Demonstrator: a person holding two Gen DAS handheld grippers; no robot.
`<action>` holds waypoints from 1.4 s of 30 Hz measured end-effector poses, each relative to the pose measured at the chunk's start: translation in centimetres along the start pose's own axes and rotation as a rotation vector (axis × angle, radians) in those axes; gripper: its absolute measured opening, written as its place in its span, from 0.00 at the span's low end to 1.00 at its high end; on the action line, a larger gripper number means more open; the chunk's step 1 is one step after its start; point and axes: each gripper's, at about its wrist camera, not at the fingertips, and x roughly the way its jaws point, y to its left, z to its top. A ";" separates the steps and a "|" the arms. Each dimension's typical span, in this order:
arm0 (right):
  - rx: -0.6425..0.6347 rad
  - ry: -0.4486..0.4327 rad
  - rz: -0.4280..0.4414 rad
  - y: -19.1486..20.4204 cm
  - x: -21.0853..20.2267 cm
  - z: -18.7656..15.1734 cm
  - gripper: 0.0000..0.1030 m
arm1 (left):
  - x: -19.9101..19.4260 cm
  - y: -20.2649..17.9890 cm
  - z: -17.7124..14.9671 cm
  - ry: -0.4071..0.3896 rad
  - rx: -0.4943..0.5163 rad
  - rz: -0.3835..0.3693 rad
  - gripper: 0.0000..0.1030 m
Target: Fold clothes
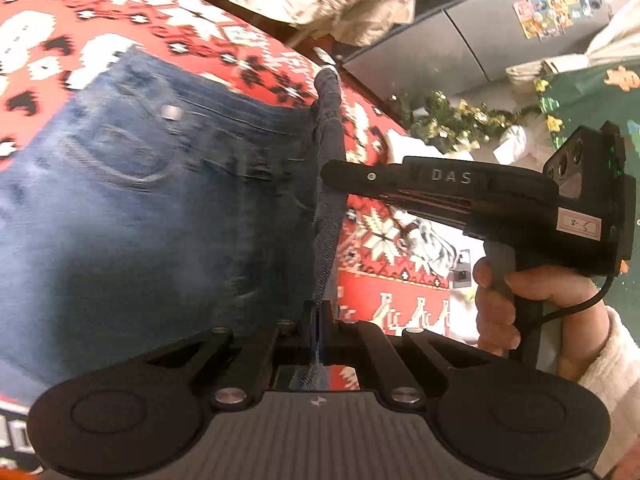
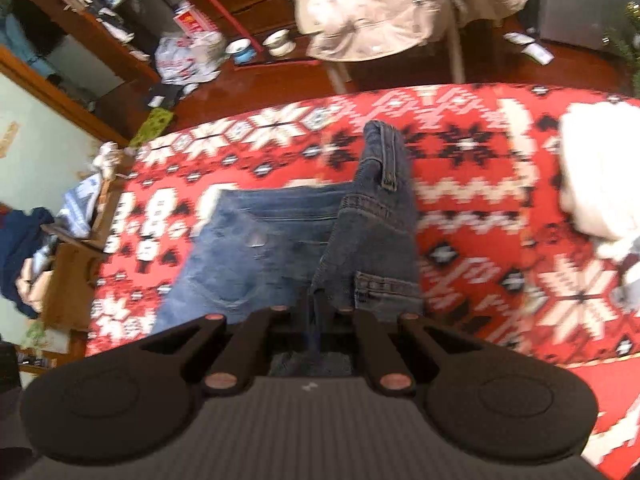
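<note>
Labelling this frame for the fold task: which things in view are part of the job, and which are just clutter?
Part of the job:
- blue jeans, waistband edge pinched at both ends
- left hand-held gripper, shut on the denim
- right hand-held gripper, shut on the denim
- red patterned cloth under the jeans

Just lying about:
- beige coat
- white fluffy item
- tinsel garland
- bowls on the floor

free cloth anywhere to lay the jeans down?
Yes: bare red patterned cloth between the jeans and the white bundle, and a strip beyond the jeans toward the far edge. The left side is narrower; both tongs are shut on denim.
</note>
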 end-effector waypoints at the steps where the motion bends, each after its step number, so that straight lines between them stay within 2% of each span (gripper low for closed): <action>1: -0.008 0.004 0.015 1.0 0.2 0.0 0.02 | -1.0 0.7 0.1 -0.008 -0.008 0.010 0.01; 7: -0.020 0.026 0.109 7.8 3.4 0.5 0.02 | -6.9 5.6 0.8 -0.065 -0.057 0.082 0.01; 12: -0.021 0.040 0.171 12.9 7.4 1.3 0.02 | -10.0 10.5 1.9 -0.114 -0.105 0.156 0.01; 16: -0.009 0.085 0.175 15.6 11.8 1.3 0.02 | -10.2 14.7 2.9 -0.115 -0.141 0.221 0.01; 18: -0.026 0.109 0.154 16.5 13.9 1.1 0.03 | -9.7 16.9 3.2 -0.089 -0.178 0.228 0.02; 20: -0.039 0.131 0.113 16.9 15.6 0.8 0.12 | -9.1 18.5 3.3 -0.074 -0.201 0.249 0.07; 21: -0.040 0.138 0.092 16.9 16.3 0.6 0.23 | -9.0 18.9 3.3 -0.071 -0.196 0.255 0.07; 22: -0.035 0.134 0.085 16.7 16.5 0.5 0.27 | -8.9 19.4 3.2 -0.068 -0.191 0.261 0.08; 23: -0.026 0.124 0.092 16.5 16.4 0.4 0.27 | -8.9 19.7 3.2 -0.070 -0.186 0.260 0.08; 26: -0.010 0.079 0.122 15.7 15.0 0.5 0.30 | -10.0 20.5 2.5 -0.093 -0.189 0.236 0.23; 29: -0.026 0.040 0.113 14.7 12.9 0.7 0.31 | -10.9 21.0 1.7 -0.094 -0.200 0.244 0.24; 33: -0.023 0.039 0.046 11.8 9.4 -0.3 0.31 | -11.5 21.3 0.7 -0.072 -0.202 0.230 0.24; 36: -0.010 0.098 0.002 9.6 7.5 -3.0 0.31 | -11.1 20.7 -0.2 -0.034 -0.153 0.234 0.28; 39: 0.005 0.170 -0.040 7.3 5.8 -6.2 0.32 | -10.0 20.3 -1.0 0.017 -0.106 0.272 0.28; 42: 0.020 0.242 -0.083 5.0 4.0 -9.4 0.32 | -9.2 20.3 -1.5 0.031 -0.093 0.280 0.28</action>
